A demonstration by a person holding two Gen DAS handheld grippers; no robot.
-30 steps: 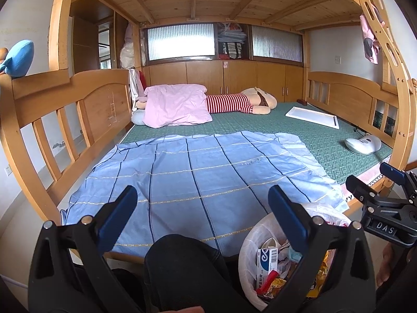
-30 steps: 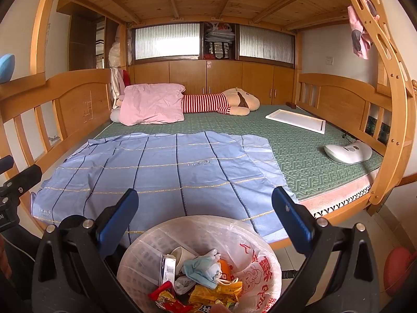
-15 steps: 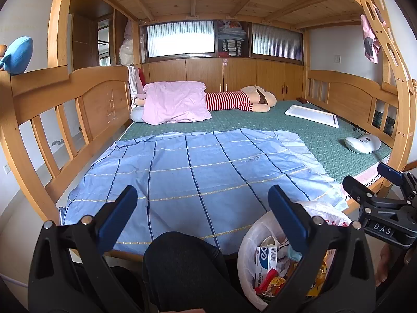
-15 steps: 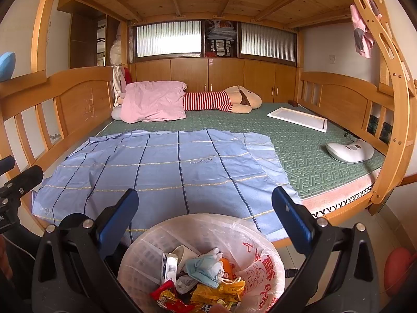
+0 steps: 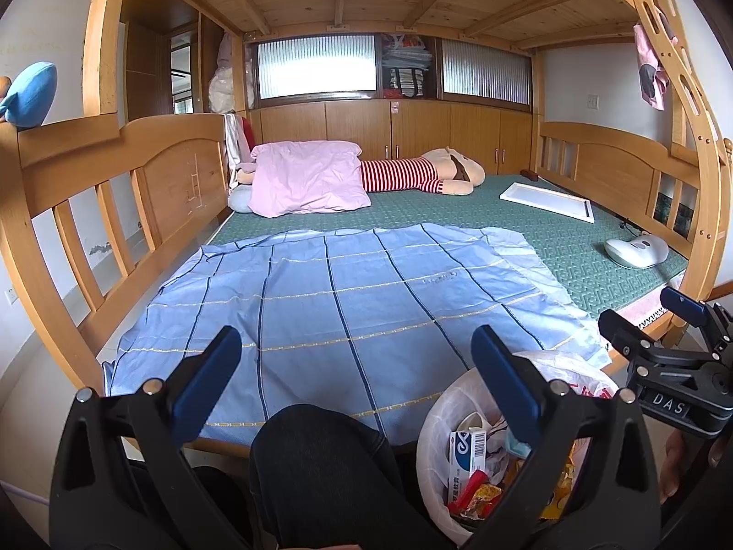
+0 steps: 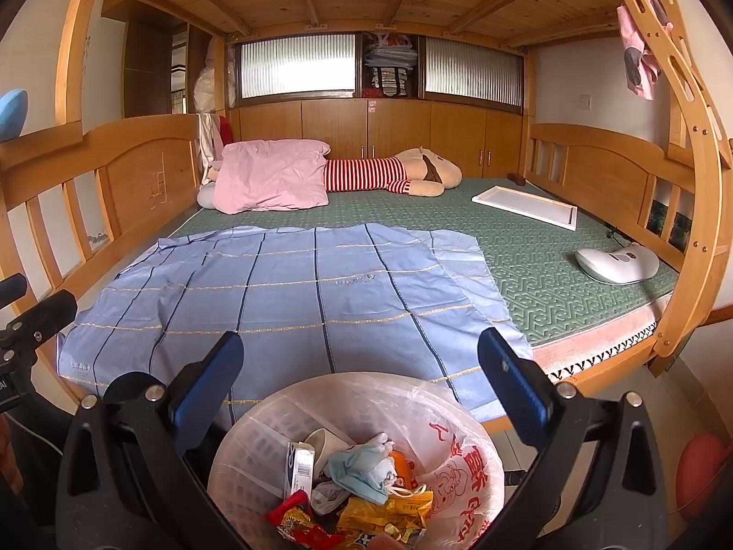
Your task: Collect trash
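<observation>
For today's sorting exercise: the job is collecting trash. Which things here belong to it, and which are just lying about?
Belongs to the job:
lined bin
wrappers inside it
left tool
right tool

Lying about:
blue sheet
pink pillow
plush doll
white frame

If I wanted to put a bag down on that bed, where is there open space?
The blue sheet is bare across its whole spread. Green mat lies free between the sheet's right edge, the white tray and the white device. The far end is crowded by the pink pillow and striped plush toy. The trash basket is full.
</observation>
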